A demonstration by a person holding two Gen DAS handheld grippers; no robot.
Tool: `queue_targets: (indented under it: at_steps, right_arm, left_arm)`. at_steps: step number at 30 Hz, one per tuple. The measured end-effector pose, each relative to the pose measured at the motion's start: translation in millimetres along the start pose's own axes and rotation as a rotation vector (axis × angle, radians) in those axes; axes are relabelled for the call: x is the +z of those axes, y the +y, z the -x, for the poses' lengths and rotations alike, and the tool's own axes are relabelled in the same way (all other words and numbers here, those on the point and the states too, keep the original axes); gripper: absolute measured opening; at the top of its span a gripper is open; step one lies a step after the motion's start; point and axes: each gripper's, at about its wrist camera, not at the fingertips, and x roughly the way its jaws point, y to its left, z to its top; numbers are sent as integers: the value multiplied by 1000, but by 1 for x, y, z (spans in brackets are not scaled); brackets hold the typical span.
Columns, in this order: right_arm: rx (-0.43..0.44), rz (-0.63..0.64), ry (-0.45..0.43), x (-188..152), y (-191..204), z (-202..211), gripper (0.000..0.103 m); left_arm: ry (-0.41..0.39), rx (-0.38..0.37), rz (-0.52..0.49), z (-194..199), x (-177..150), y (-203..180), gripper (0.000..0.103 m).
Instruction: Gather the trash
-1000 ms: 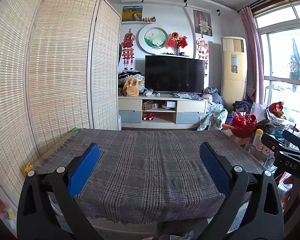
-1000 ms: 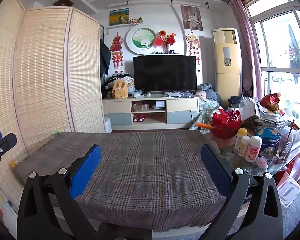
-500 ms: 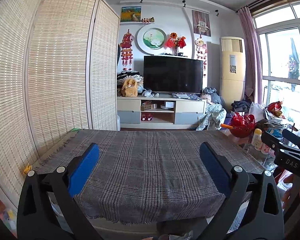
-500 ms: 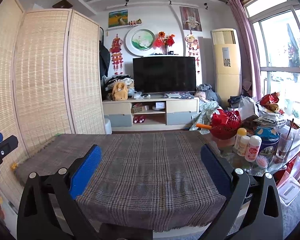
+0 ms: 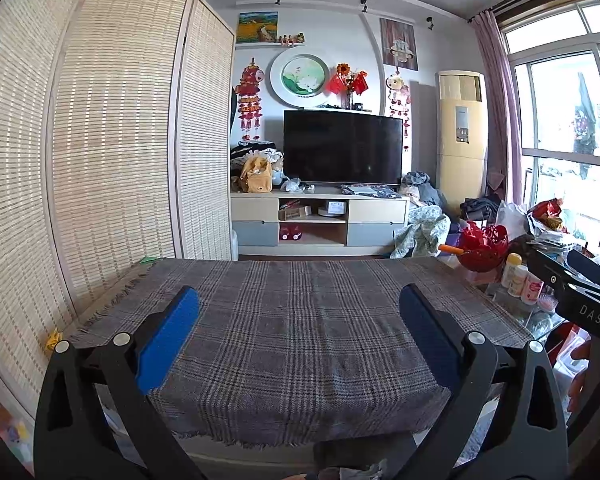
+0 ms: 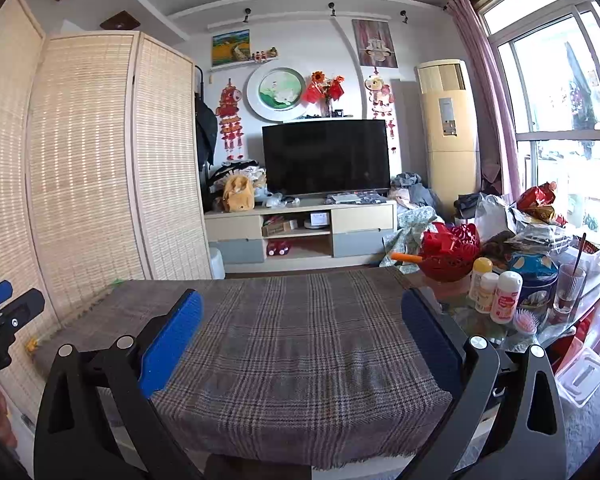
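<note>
Trash was not evident on the plaid-covered table [image 5: 300, 320]; both the left hand-held gripper [image 5: 300, 336] and right hand-held gripper [image 6: 300, 336] hovered above it, wide open and empty, collection seemingly not started.

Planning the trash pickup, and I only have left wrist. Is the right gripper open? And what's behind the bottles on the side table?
Observer: Right gripper is open, fingers wide apart above the plaid cloth, holding nothing.
Operator: And behind the bottles?
Observer: A round blue tin stands just behind the bottles.
Operator: Anything next to it?
Observer: A glass with a dark stick in it stands on the window side of the tin.
</note>
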Motion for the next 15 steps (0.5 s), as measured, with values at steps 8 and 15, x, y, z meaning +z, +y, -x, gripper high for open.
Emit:
queue_targets:
  at_steps: [8, 15]
  right_arm:
    - [2, -2, 8, -2, 0, -3, 100]
    - [-4, 3, 16, -2, 0, -6, 100]
  left_arm:
    - [3, 4, -14, 0, 0, -7, 95]
    - [16, -11, -4, -4, 0, -8, 95]
